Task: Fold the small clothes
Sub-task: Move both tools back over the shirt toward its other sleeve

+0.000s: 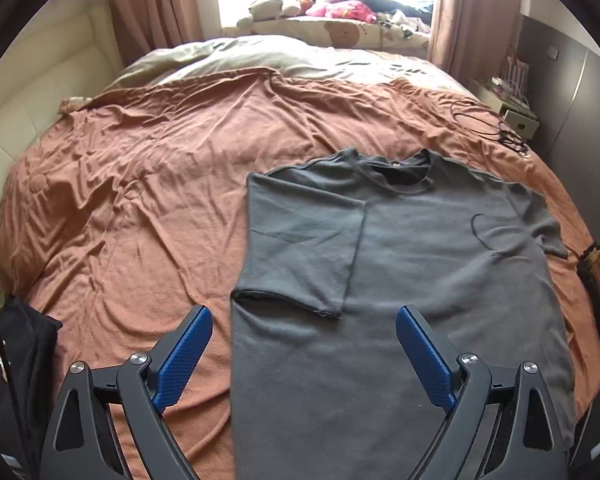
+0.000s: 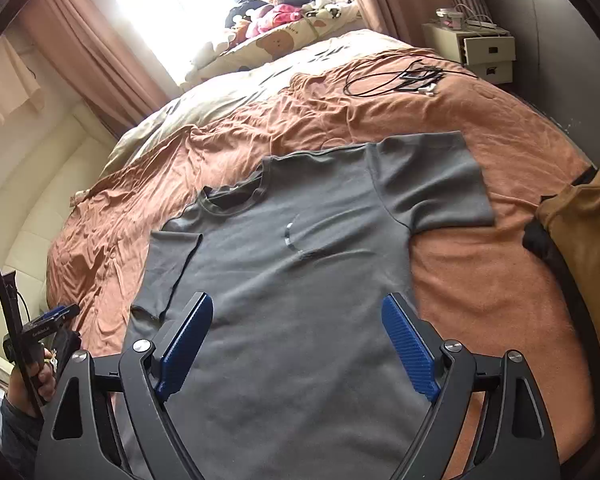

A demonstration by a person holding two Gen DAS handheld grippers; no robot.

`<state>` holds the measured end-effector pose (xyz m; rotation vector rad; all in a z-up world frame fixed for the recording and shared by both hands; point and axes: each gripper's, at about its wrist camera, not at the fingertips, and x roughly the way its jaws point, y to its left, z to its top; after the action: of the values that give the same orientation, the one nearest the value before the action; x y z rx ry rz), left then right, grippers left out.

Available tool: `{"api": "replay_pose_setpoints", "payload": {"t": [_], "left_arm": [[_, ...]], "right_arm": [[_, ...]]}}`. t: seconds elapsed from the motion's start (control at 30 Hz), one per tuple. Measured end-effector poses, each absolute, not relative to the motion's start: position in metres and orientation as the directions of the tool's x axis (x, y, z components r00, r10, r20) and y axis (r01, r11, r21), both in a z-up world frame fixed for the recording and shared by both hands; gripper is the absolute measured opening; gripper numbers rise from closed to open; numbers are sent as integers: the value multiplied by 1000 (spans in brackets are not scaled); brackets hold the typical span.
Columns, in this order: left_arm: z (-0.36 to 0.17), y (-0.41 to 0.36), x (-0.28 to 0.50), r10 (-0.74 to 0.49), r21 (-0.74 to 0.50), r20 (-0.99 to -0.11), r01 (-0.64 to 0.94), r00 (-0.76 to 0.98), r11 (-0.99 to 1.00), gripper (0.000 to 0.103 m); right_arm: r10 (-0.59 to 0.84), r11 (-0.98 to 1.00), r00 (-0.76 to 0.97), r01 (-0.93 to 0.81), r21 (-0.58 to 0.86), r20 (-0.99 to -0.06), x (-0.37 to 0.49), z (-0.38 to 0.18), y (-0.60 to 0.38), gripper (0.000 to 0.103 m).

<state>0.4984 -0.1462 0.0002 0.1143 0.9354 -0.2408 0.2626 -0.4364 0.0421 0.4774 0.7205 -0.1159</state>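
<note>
The left hand-held gripper [image 1: 304, 322] has two matte black arms built as paired links with triangular cut-outs, joined by round silver screw heads at the pivots. Each arm ends in a flat blue finger pad [image 1: 186, 360] with a fine ribbed texture on its inner face. The right hand-held gripper [image 2: 298, 320] is the same build: black linkage, silver screws, and blue ribbed pads [image 2: 410, 354]. In the right wrist view the left gripper's black body shows small white lettering on its side, too small to read, and a black cable curves past it. The person's hand [image 2: 28, 384] around its handle comes out of a dark grey sleeve [image 2: 14, 436]
</note>
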Motion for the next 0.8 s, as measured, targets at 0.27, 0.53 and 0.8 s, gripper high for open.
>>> {"api": "replay_pose_setpoints", "payload": {"t": [0.27,0.53,0.8], "left_arm": [[39,-191,435,-230,-40,-772,316,592,948,96],[61,-232,389,-281,-40,-741,378,610,925,99],[64,-276,382,-291,-56,-734,373,613,926,99]], "right_arm": [[50,876,774,270,399,-631,194,65,-442,86],[1,860,799,306,409,-601,147,71,-455,86],[18,840,804,311,445,-595,146,48,-476,86]]}}
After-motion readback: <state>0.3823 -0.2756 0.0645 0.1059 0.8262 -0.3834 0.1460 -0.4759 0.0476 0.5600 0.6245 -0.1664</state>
